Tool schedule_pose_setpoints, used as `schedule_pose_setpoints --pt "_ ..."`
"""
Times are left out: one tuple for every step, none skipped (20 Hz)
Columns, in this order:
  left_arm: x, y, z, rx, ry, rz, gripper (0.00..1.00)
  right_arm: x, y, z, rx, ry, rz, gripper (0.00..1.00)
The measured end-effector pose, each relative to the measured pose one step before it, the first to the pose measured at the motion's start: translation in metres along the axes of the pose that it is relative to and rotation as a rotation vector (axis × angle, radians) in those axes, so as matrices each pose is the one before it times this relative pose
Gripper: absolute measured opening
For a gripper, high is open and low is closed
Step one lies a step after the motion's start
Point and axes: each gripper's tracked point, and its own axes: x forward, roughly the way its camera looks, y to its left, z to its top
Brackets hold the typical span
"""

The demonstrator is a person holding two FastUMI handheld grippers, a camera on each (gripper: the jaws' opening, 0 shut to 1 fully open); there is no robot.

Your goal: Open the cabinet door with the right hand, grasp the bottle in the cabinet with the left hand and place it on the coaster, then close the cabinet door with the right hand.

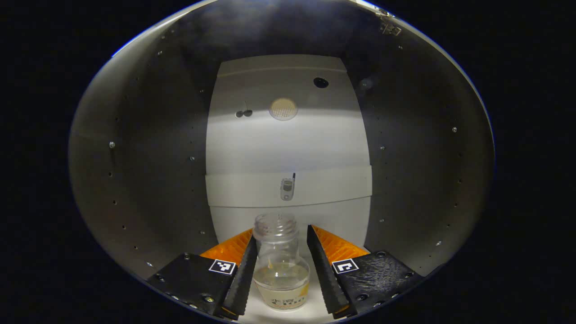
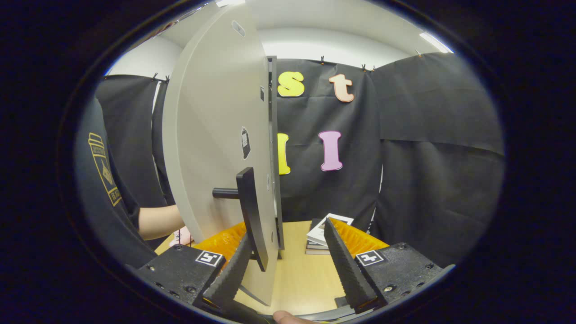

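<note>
1. The left hand-held gripper (image 1: 281, 252) is inside the cabinet (image 1: 148, 148) with its fingers spread to either side of the bottle (image 1: 281, 261). Neither finger presses on the glass yet; a narrow gap shows on each side.
2. The bottle stands upright on the cabinet floor, between the fingers and near their base. It has no cap, and pale liquid fills its lower part.
3. Risk: if one finger meets the bottle before the other, it could push the bottle sideways or tip it, and the open mouth would let liquid spill.
4. Risk: the body looks rounded and smooth, so a grip on the curve may slip upward or downward when lifted. Tilting it on the way out would also spill.
5. The right hand-held gripper (image 2: 288, 261) has its fingers spread around the edge of the open cabinet door (image 2: 216, 135), with the dark handle (image 2: 249, 211) next to one finger. They do not clamp the door.
6. Risk: the unheld door could swing back toward the left arm (image 2: 157, 220) reaching in.
7. Books (image 2: 321, 234) lie on the desk (image 2: 301, 274) beyond the door.
</note>
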Motion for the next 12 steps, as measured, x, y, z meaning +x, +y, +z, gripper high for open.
schedule_pose_setpoints --pt "-0.0074 0.00963 -0.00031 0.00434 0.01059 0.02382 0.49 0.00075 -0.00067 0.001 0.00141 -0.00239 0.00541 0.93" --pt "0.00156 0.00137 -0.00207 -0.01687 -0.0004 -0.00603 0.35 0.00062 0.0003 0.00083 -0.00227 0.00072 0.00307 0.93" --pt "-0.00088 -0.00015 0.00277 -0.01452 -0.00564 -0.00069 0.47 -0.00003 -0.00051 -0.00132 -0.00369 -0.00113 0.00393 0.93" --pt "-0.00017 0.00003 0.00232 -0.00026 -0.0058 0.00299 0.47 0.00055 -0.00024 -0.00042 -0.00407 -0.00008 0.0052 0.93" --pt "-0.00235 0.00198 0.00142 -0.00184 -0.00481 -0.00388 0.46 0.00217 -0.00102 -0.00093 -0.00177 -0.00211 0.005 0.93" --pt "-0.00227 0.00079 0.00244 -0.00161 -0.00338 -0.00138 0.46 0.00181 -0.00068 -0.00016 0.00049 -0.00132 0.00703 0.93" --pt "-0.00349 0.0028 0.00078 0.00502 0.00519 0.00699 0.46 0.00109 0.00017 0.00004 0.00155 -0.00292 0.00618 0.93" --pt "-0.00198 0.00121 0.00104 0.00265 0.00032 0.00661 0.41 0.00014 -0.00006 0.00043 0.00312 -0.0045 0.00558 0.93" --pt "-0.00315 -0.00089 0.00144 -0.00032 0.00226 -0.00294 0.41 0.00034 0.00017 0.00023 0.00533 -0.0061 0.00507 0.93" --pt "-0.00366 -0.00024 0.00208 -0.0039 0.00252 -0.00344 0.41 0.0006 -0.00005 0.00016 0.0081 -0.00184 0.0062 0.93" --pt "-0.0045 0.00341 0.0024 -0.00397 -0.00003 -0.00079 0.41 -0.00061 0.00086 -0.00199 0.00538 -0.00276 0.00578 0.93" --pt "-0.00423 0.0007 0.00359 -0.01396 -0.01047 -0.01792 0.41 -0.0001 -0.00078 0.00048 0.00063 -0.00552 0.00543 0.93"
